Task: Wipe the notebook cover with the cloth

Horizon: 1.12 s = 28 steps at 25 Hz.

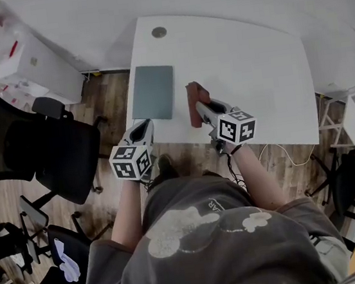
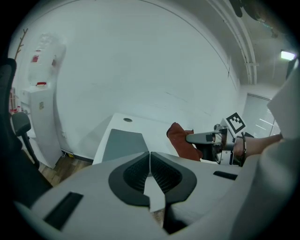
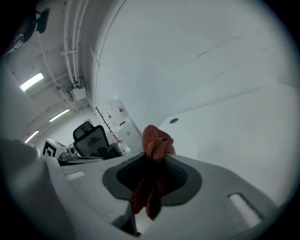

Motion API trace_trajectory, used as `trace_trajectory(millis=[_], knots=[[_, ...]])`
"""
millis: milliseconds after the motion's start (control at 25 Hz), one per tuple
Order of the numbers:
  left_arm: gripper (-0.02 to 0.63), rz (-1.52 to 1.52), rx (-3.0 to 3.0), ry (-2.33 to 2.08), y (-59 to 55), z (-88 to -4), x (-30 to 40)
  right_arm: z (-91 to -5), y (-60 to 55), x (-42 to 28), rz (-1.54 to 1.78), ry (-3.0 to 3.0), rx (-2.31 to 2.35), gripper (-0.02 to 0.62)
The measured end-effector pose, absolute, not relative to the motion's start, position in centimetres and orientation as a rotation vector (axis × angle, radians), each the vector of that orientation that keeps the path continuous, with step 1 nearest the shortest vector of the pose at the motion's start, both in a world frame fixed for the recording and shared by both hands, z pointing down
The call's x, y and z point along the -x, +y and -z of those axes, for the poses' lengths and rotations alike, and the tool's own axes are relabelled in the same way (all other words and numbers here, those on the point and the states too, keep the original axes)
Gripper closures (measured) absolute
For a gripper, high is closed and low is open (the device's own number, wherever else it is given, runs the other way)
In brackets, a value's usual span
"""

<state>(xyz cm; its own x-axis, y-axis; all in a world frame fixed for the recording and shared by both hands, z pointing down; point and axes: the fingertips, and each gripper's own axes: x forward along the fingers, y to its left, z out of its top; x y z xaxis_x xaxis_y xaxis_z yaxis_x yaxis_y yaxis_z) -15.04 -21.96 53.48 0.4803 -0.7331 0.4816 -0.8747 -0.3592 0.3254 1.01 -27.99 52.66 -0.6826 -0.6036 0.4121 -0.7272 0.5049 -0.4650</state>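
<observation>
Notebook (image 1: 152, 92) on table (image 1: 251, 63), left side; cloth (image 1: 194, 102) just right; left tool (image 1: 142, 128) before notebook.

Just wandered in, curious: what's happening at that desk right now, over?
Right gripper shut on red cloth, just right of notebook. Left gripper shut, empty, near table edge. Nothing lies on notebook; path clear.
</observation>
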Motion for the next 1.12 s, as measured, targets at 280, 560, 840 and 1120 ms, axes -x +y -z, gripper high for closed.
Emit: trace_trajectory(millis=[280, 560, 840, 1120], knots=[[0.604, -0.387, -2.171, -1.277, -24.2, -55.4, 18.6, -52.7, -30.3, 3.1, -0.922, -2.53, -1.155, 0.502], [0.604, -0.479, -2.155, -1.193, -25.1, -57.7, 21.2, -53.5, -31.5, 6.4, -0.94, -2.498, -1.171, 0.502], [0.604, -0.524, -2.147, -1.132, -26.0, -59.4, 23.1, -54.3, -33.0, 9.8, -0.947, -2.465, -1.187, 0.502], [0.604, -0.586, -2.142, -1.081, -26.8, -61.7, 23.9, -54.9, -34.5, 11.6, -0.957, -2.456, -1.2, 0.502]])
